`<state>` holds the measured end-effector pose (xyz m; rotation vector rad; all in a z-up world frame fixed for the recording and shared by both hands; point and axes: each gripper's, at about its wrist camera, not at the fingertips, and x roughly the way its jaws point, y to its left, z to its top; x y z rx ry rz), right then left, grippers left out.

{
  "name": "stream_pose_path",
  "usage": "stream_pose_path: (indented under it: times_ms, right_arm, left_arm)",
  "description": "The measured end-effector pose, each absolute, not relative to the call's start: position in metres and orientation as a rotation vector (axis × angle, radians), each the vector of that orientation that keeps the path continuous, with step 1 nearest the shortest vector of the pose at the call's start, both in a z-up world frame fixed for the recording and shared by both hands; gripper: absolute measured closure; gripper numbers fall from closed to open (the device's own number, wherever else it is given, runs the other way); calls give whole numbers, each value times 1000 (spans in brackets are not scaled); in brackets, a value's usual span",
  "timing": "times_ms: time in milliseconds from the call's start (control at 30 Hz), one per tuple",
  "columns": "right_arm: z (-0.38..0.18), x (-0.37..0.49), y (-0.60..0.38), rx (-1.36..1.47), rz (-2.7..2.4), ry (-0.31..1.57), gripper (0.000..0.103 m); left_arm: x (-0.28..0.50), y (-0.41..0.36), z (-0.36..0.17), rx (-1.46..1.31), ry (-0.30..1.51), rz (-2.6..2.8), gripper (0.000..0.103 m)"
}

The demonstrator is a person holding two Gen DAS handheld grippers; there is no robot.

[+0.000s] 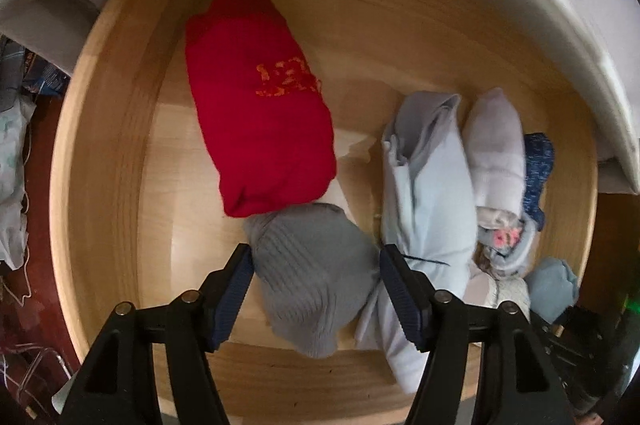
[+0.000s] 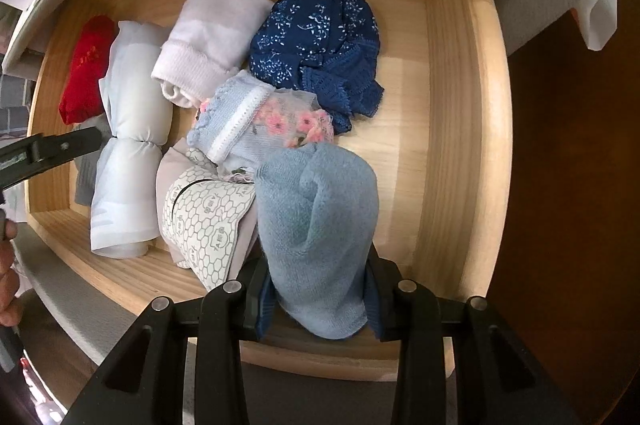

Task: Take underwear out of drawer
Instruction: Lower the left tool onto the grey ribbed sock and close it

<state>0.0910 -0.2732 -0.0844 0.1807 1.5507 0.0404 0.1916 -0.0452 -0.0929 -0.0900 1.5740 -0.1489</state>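
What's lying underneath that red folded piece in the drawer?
The red roll lies mostly on the bare wooden drawer floor. Its near end meets a grey ribbed piece; whether anything hides beneath it cannot be seen.

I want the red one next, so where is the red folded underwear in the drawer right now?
The red folded underwear lies at the drawer's left end, left of the pale blue roll, with the grey ribbed piece at its near end.

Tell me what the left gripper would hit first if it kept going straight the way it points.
The left gripper points down into the wooden drawer, and the grey ribbed garment lies between its open fingers, so it would probably meet that first. Whether the pads already touch it is unclear.
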Motion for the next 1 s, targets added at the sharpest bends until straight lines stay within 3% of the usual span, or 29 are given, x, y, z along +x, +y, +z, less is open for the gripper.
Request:
stream_pose_path:
  times_ms: [700,867,1000]
  right_arm:
    - [-88,102,-282,163,23,1574,68]
    - [-92,105,-277,154,10,1584,67]
    - [-97,108,-270,154,-7,1591,66]
  left_arm:
    - [209,-23,-129,93,1734,-80,35]
    - [210,-22,-127,103,1717,-121,50]
    - [194,-24,-122,109,1677,-151,56]
